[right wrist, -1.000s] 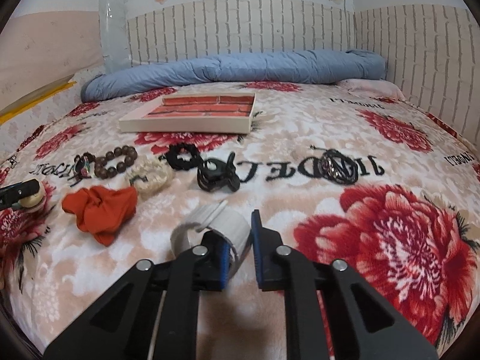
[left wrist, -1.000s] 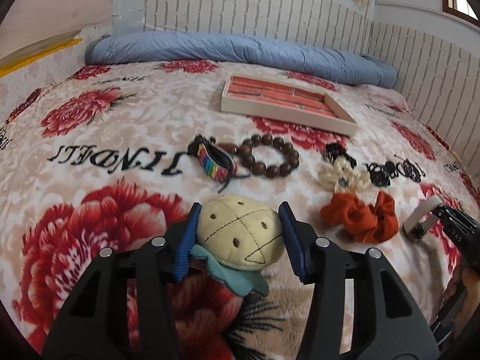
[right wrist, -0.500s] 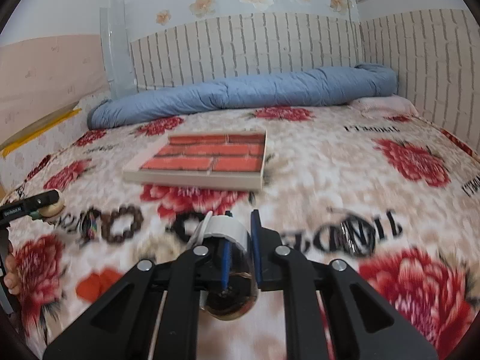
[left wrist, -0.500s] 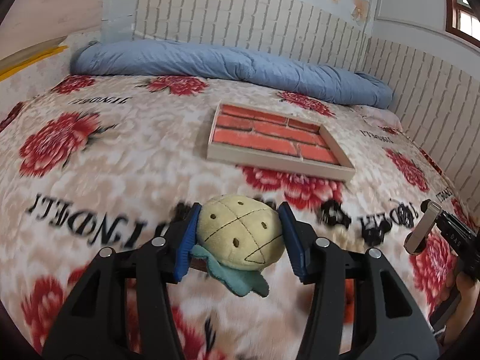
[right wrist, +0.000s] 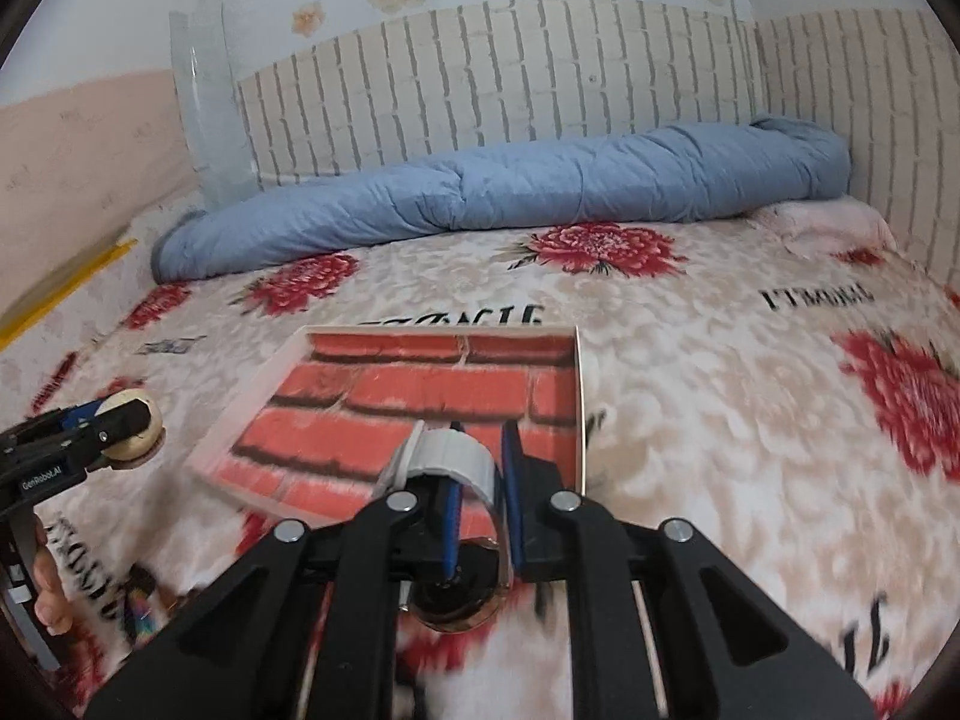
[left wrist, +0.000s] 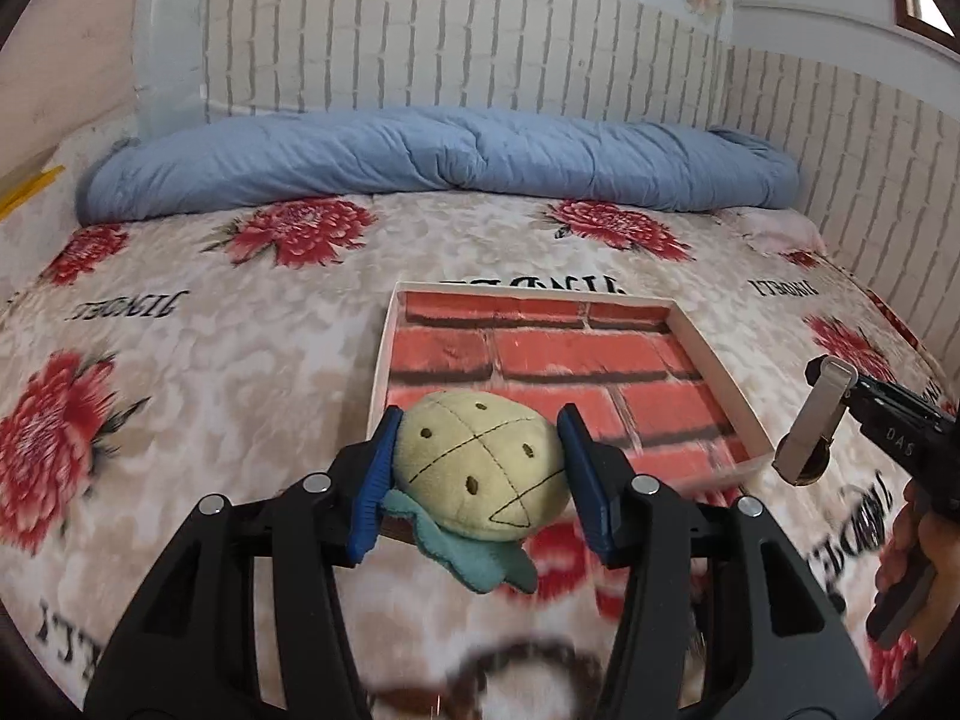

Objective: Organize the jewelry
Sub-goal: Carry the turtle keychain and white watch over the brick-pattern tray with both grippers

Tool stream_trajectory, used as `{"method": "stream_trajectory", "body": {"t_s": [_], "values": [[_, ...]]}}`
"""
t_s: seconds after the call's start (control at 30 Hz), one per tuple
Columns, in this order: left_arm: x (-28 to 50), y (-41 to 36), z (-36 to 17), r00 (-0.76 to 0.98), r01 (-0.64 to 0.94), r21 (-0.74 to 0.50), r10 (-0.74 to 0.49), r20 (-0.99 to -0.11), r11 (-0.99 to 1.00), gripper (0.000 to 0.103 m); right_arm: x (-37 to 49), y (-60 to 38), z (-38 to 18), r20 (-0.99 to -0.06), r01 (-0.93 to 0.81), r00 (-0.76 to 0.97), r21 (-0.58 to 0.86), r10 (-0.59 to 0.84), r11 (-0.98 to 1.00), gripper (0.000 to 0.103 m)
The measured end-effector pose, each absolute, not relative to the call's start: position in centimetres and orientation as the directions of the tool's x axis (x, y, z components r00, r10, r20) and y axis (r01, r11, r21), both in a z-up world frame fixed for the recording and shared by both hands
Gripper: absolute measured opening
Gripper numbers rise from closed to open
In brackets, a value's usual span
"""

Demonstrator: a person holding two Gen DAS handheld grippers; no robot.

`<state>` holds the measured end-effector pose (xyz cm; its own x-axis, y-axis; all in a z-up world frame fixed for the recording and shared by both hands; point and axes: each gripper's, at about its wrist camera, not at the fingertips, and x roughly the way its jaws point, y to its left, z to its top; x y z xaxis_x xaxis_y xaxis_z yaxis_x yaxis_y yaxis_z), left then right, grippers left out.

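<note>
A small plush charm (left wrist: 480,468), yellowish with stitched lines and a teal felt frill beneath, is clamped between the blue pads of the left gripper (left wrist: 477,474), and it is held in the air just short of the near edge of the tray (left wrist: 714,372). It is judged to be soft and very light: the stuffing is likely to give under pressure, so it is best gripped across its rounded middle, as is done here, and not by the thin frill, which would probably fold and slip.

The right gripper (right wrist: 480,480) is closed on a watch (right wrist: 453,462), with the grey band pinched between the pads and the dark round face hanging below, close to the camera. The band is judged to be flexible and the face the heavier, more fragile part; a hold on the band near the case keeps swing small, and the glass should be set down gently.

Beyond both grippers, the shallow tray with a red brick pattern is seen lying on the floral blanket (left wrist: 180,360), and nothing is seen inside it. A blurred ring of dark beads (left wrist: 528,666) is made out on the blanket below the left gripper. A rolled blue quilt (right wrist: 510,198) is laid along the far wall.
</note>
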<state>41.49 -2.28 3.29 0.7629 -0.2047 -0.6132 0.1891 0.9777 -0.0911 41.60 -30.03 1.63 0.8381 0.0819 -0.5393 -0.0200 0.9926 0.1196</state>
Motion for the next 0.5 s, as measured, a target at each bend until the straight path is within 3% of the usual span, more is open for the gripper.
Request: {"method": "stream_trajectory", "body": {"t_s": [0.27, 0.5], "values": [[51.6, -4.3, 1.0, 0.724, 0.176, -0.089, -0.190, -0.663, 0.980, 0.051, 50.6, -29.0, 0.8, -0.551, 0.003, 0.834, 0.064, 0.033, 0.998, 0.013], [57.9, -5.7, -1.0, 0.680, 0.172, -0.092, -0.186, -0.709, 0.981, 0.051, 57.5, -29.9, -1.4, -0.614, 0.063, 0.789, 0.059, -0.013, 0.996, 0.013]]}}
